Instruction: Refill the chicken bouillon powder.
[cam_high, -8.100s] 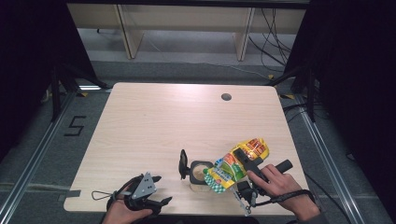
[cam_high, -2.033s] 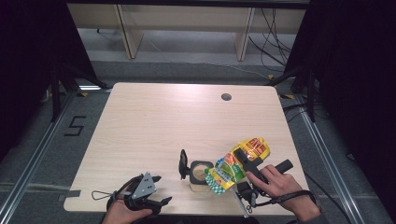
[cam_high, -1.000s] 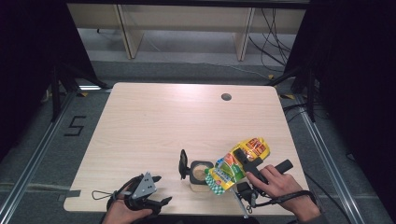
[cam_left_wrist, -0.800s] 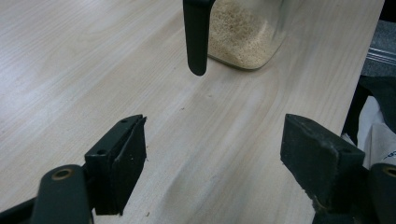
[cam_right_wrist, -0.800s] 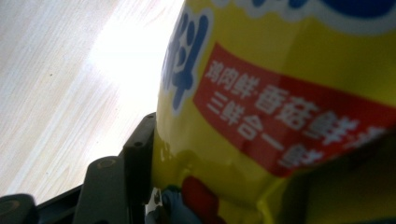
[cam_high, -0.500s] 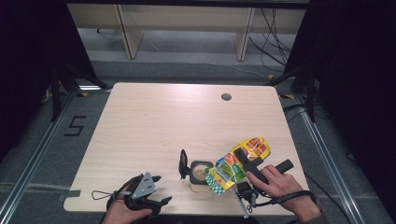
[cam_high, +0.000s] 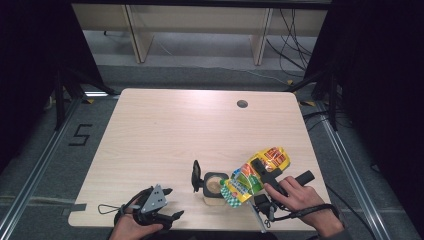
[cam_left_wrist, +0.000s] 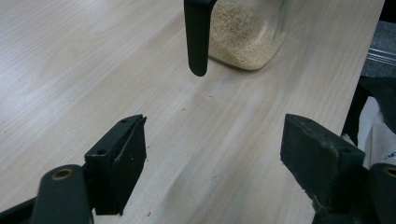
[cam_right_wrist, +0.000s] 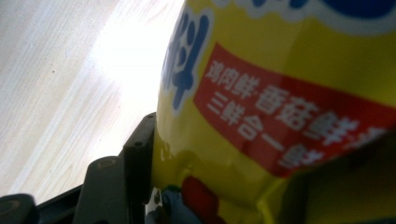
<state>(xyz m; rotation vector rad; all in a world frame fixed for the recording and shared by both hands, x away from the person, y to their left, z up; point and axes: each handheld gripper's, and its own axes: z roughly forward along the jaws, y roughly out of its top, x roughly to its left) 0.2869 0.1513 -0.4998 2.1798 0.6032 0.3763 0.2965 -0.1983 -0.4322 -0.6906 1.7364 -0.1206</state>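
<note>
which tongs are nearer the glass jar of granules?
Right. The right tongs grip the yellow pouch, tilted with its lower end over the glass jar. The left tongs, open, rest on the table farther off, to the jar's left.

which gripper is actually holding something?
The right gripper: its jaws clamp the yellow pouch tipped over the jar. The left gripper sits open on the table, nothing between its jaws.
</note>
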